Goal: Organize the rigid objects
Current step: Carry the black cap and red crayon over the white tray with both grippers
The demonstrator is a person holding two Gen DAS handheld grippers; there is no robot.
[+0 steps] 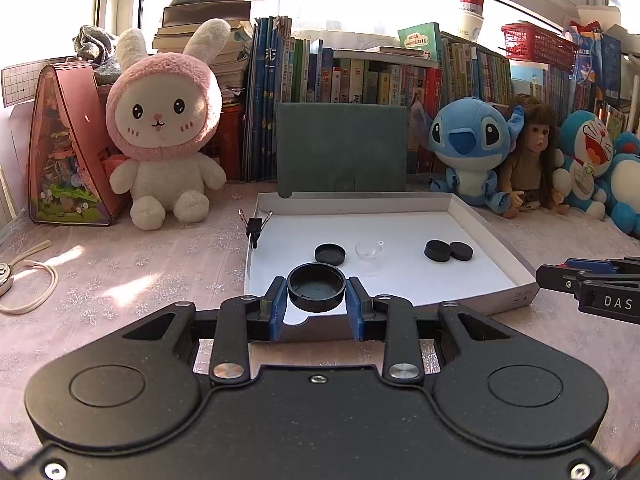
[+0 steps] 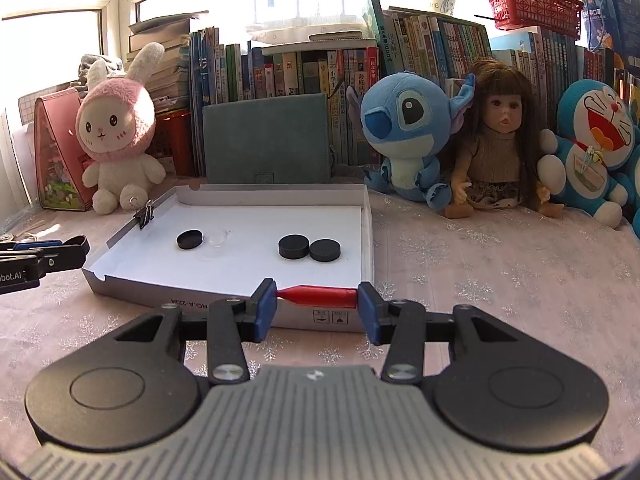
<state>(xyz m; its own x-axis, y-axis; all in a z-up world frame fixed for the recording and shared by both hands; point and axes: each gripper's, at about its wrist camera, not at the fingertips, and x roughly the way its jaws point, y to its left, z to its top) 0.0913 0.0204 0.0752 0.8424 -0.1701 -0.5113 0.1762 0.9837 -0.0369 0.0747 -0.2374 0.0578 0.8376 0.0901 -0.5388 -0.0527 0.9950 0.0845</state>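
Note:
My left gripper (image 1: pixel 316 294) is shut on a black round cap (image 1: pixel 316 286), open side up, at the near edge of the white shallow box (image 1: pixel 492 236). My right gripper (image 2: pixel 317 298) is shut on a red rod-like object (image 2: pixel 318 296), held crosswise at the box's near wall (image 2: pixel 200 304). Inside the box lie a black cap (image 1: pixel 330 254), a small clear glass cup (image 1: pixel 369 251) and two black discs side by side (image 1: pixel 448 251); these also show in the right wrist view: the cap (image 2: pixel 189 239), the cup (image 2: pixel 218 237), the discs (image 2: pixel 310 248).
A black binder clip (image 1: pixel 254 226) grips the box's left wall. A green case (image 1: pixel 340 148) stands behind the box. A pink bunny plush (image 1: pixel 164 120), a Stitch plush (image 1: pixel 472 148), a doll (image 2: pixel 500 140), Doraemon plushes (image 2: pixel 592 148) and books line the back. A cord (image 1: pixel 28 280) lies left.

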